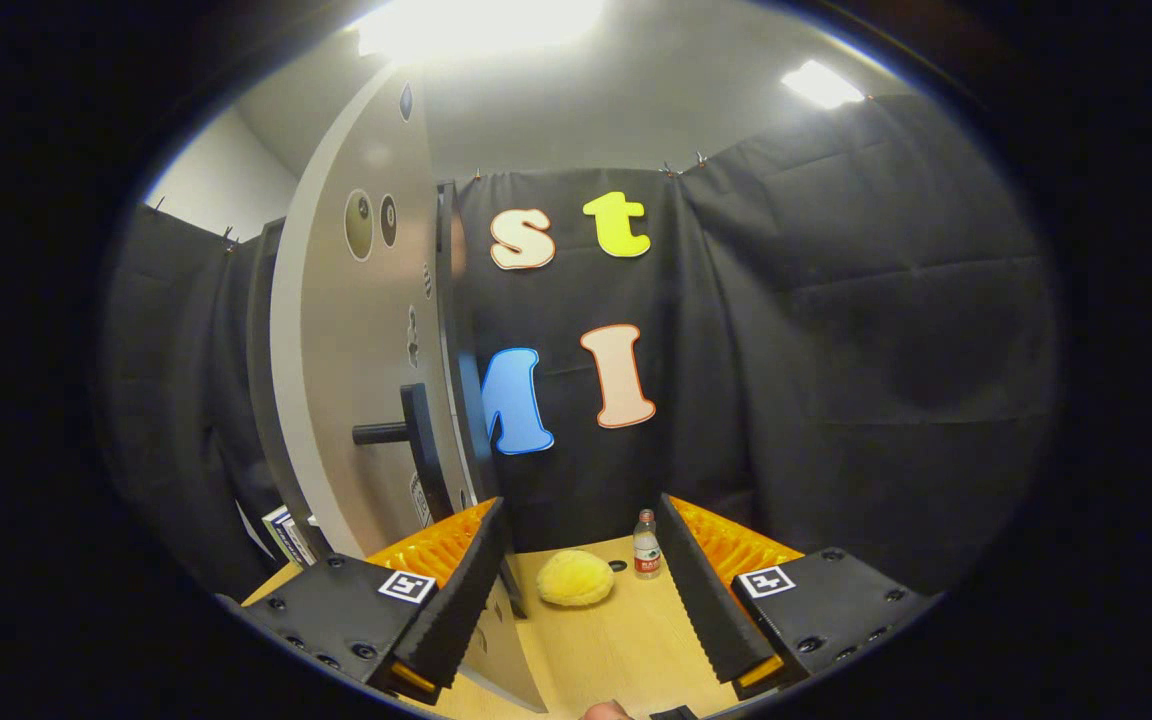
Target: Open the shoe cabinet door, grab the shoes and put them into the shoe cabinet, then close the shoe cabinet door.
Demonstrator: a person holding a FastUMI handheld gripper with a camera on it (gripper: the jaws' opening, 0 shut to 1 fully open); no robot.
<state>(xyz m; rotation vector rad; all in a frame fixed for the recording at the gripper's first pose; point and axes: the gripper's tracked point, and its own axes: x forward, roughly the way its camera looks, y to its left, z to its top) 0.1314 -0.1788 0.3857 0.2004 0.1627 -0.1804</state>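
The claw stands wide, gripping nothing. Ahead between its fingers, a fuzzy yellow shoe lies on the counter beside a small bottle. The shoe cabinet door stands edge-on just left of the claw; the cabinet's inside is hidden.

Grey shoe cabinet door with dark handle, swung open, left of a fluffy yellow slipper.

No readable text here.
The small bottle carries a red label too small to read; the sticker low on the cabinet door is blurred.
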